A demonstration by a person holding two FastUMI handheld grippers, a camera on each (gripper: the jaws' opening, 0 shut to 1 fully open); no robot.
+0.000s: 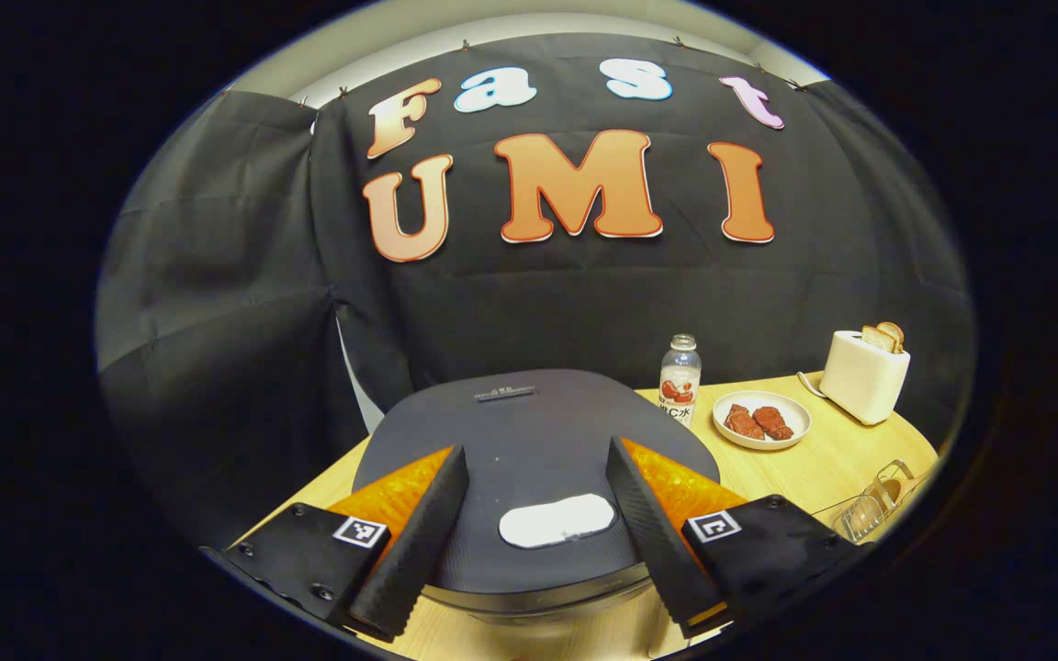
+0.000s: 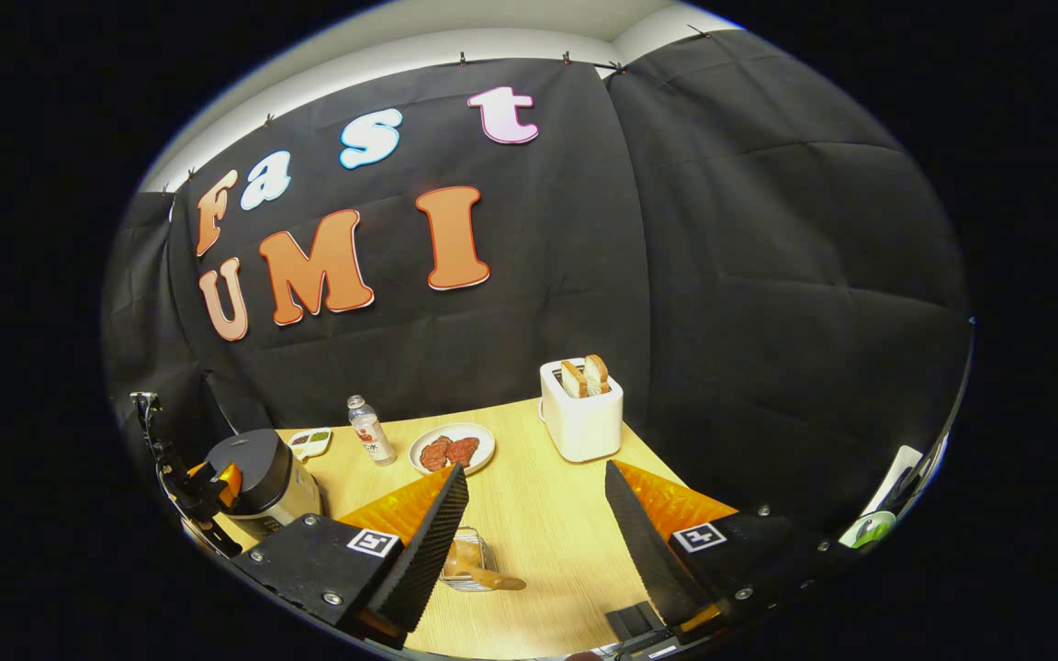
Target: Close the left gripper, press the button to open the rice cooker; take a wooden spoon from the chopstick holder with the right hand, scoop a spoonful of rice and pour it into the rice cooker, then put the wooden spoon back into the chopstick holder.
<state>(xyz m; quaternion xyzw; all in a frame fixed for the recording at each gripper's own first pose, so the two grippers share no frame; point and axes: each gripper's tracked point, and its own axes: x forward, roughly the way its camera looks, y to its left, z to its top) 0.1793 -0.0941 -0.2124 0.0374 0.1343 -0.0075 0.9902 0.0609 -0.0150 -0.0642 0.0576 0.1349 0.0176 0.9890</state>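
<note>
The left gripper (image 1: 538,532) is wide open and holds nothing; its fingers straddle the dark lid of the rice cooker (image 1: 529,431), with the pale button (image 1: 557,520) between them. The right gripper (image 2: 534,542) is also spread wide and empty above the worktop (image 2: 538,514). The cooker sits shut at the worktop's left edge. The glass holder (image 2: 465,558) near the front edge is partly hidden behind the right gripper's finger; the wooden spoon (image 2: 483,576) pokes out of it. Behind stand a bottle (image 1: 680,379), a plate (image 1: 761,420) and a toaster (image 1: 864,375).
</note>
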